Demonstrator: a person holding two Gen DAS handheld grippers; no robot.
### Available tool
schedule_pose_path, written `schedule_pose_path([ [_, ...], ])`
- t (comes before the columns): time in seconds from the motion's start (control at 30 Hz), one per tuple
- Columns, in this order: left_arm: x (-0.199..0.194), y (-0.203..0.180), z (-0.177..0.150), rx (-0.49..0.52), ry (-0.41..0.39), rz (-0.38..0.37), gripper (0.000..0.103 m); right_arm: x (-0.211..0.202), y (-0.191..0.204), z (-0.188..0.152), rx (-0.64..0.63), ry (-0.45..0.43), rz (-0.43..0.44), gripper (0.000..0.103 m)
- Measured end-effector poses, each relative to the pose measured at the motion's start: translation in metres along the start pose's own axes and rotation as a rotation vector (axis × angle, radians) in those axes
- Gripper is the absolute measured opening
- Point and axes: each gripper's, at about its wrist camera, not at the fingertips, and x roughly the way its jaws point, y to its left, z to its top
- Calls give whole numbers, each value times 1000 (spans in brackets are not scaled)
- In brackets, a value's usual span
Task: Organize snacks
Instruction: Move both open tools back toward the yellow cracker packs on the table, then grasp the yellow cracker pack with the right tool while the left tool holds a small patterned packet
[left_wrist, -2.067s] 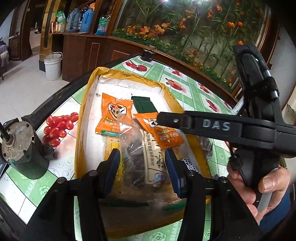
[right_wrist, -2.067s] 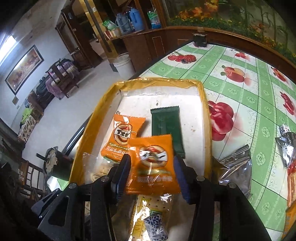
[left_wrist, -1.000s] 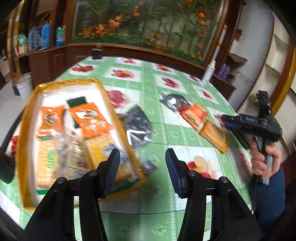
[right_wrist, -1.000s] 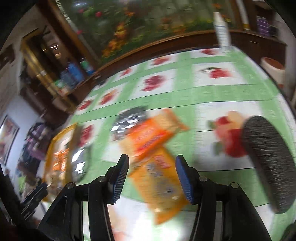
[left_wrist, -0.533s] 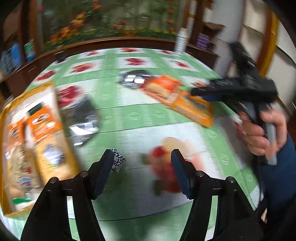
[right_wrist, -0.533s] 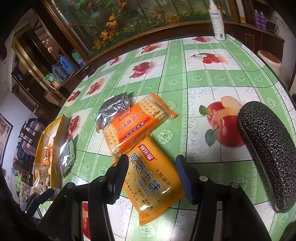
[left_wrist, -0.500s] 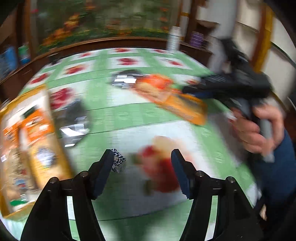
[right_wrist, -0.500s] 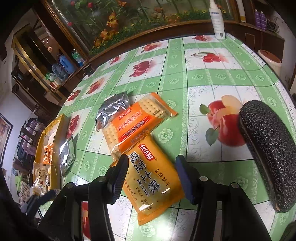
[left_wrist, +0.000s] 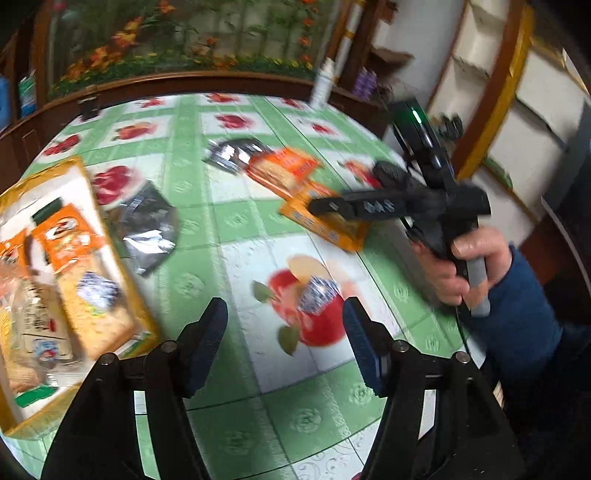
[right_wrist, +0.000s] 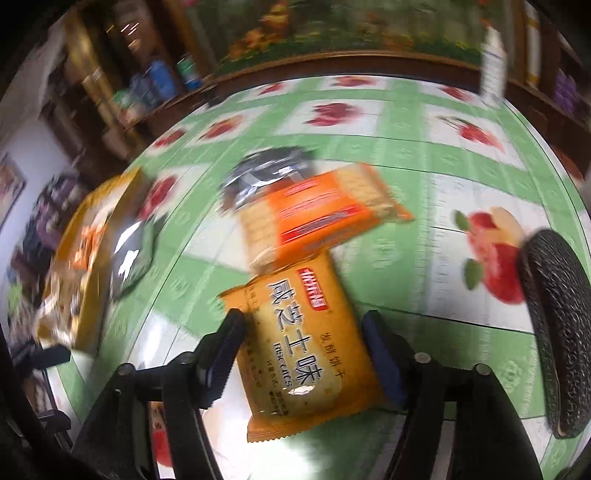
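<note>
**Right claw around the yellow biscuit pack**

Right claw (right_wrist: 303, 347) open wide, one finger on each side of the yellow biscuit pack (right_wrist: 306, 354), gaps on both sides, nothing held. "BISCUITS" and big Chinese letters on the pack, red label on top. Orange cracker pack (right_wrist: 321, 214) touching its far end, silver bag (right_wrist: 266, 173) tucked behind. Black bumpy case (right_wrist: 554, 332) near the desk edge (right_wrist: 576, 184) on the right.

Left claw (left_wrist: 284, 339) open wide and empty, above a small blue-and-white candy (left_wrist: 317, 291) on a red apple picture. Yellow tray (left_wrist: 122, 280) full of snacks at the left, dark bag (left_wrist: 147, 225) just beside it. Bare green desk (left_wrist: 236, 221) between tray and packs. "DAS" on the right claw's arm.
</note>
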Motion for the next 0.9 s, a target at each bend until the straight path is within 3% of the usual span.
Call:
schedule_pose_path([
  [0.1,16,-16,0,37,32,5,64,-3,8,-2,-44,-15,-19,69],
  [0.23,35,-25,3,28,66,33,73,-5,14,-4,-68,-25,-2,72],
  [0.4,56,-31,6,17,68,86,73,7,34,-11,-177,5,-103,77],
  [0.47,59,-29,9,-5,59,121,65,8,35,-12,-182,6,-119,74],
  [0.53,59,-24,12,-22,54,128,29,7,33,-12,-175,10,-120,74],
  [0.57,58,-21,12,-31,54,130,25,6,31,-12,-169,9,-119,74],
  [0.7,52,-9,10,-71,45,144,25,6,32,-13,-141,-4,-102,74],
  [0.8,47,4,11,-109,34,165,25,10,48,-19,-153,-58,-171,73],
  [0.9,48,13,11,-142,38,195,25,15,51,-17,-96,-64,-130,75],
])
